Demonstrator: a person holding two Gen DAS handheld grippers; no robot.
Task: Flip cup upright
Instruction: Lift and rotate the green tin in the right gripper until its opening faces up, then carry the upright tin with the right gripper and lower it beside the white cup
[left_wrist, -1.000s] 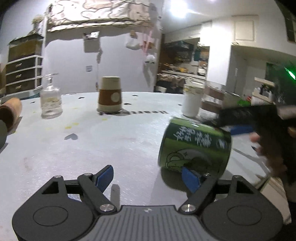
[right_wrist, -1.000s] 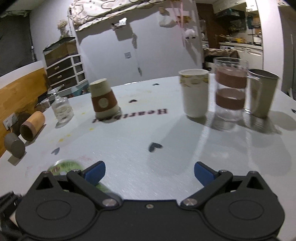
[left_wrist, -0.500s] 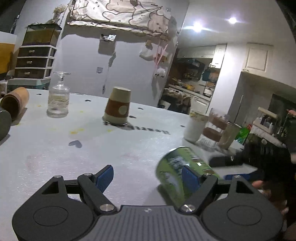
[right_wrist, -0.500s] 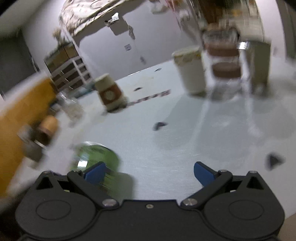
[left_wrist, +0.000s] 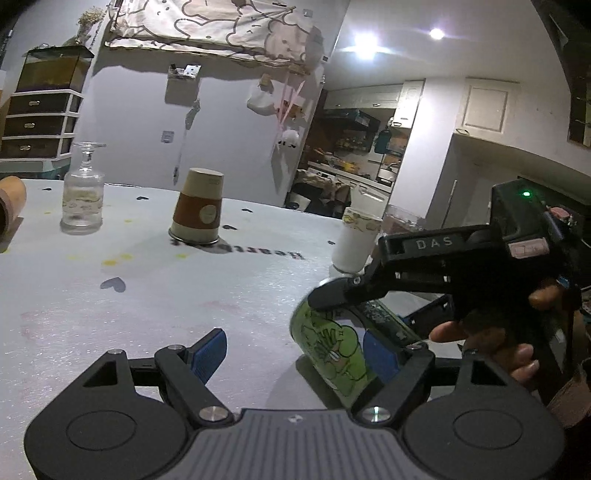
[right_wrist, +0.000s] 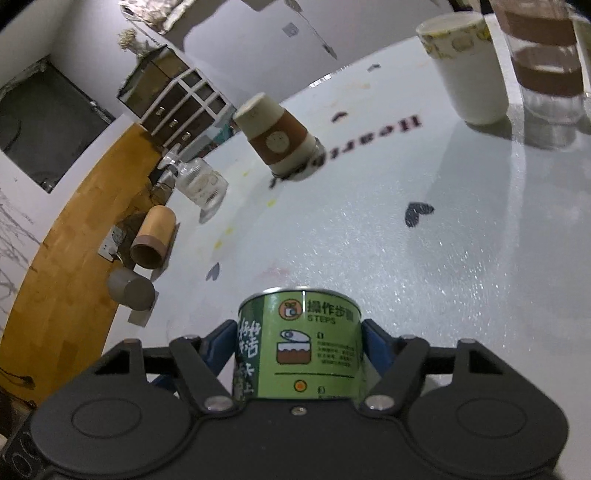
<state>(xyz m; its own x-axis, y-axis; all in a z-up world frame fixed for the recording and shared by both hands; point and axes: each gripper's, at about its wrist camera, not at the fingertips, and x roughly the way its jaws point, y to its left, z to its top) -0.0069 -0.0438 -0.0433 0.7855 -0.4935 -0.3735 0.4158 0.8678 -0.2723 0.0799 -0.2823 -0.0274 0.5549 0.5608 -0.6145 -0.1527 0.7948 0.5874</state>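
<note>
A green printed cup (right_wrist: 301, 343) sits between the blue pads of my right gripper (right_wrist: 299, 343), which is shut on its sides. In the left wrist view the same green cup (left_wrist: 332, 347) is tilted, its end toward the table, held from the right by the right gripper (left_wrist: 354, 302). My left gripper (left_wrist: 295, 350) is open and empty; its right pad is just beside the cup.
An upside-down brown-banded paper cup (left_wrist: 199, 212) and a glass bottle (left_wrist: 82, 195) stand farther back on the white table (left_wrist: 147, 295). A white paper cup (right_wrist: 467, 66) and a glass (right_wrist: 543, 59) stand at the right. Two tubes (right_wrist: 151, 236) lie at the left edge.
My right gripper has swung round and closed on the green cup, tilting it. The left gripper stays open, with its view raised slightly.
</note>
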